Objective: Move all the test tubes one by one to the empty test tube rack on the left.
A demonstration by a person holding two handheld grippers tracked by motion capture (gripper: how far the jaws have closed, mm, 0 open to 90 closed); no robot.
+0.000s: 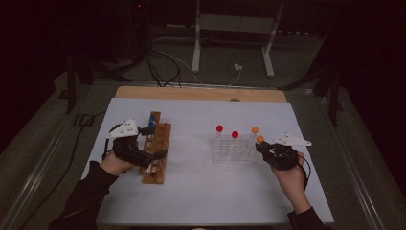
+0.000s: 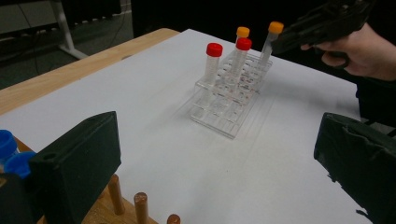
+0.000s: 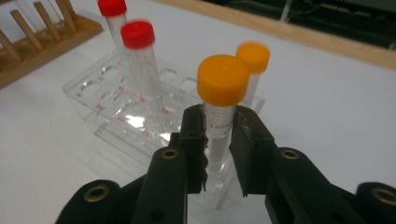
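Right gripper (image 3: 218, 140) clamped on orange-capped tube (image 3: 222, 98) in clear rack (image 3: 116, 116), left gripper (image 2: 215, 163) gaping empty: crooked lift could drag rack, topple red-capped tubes (image 3: 137, 51).

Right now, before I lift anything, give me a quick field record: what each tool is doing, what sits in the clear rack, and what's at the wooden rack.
right tool: shut on orange-capped tube, just below its cap
left tool: open, nothing between its jaws, over wooden rack
clear rack: two red-capped tubes, second orange-capped tube, all upright
wooden rack: blue-capped tubes at far end
table sheet: white
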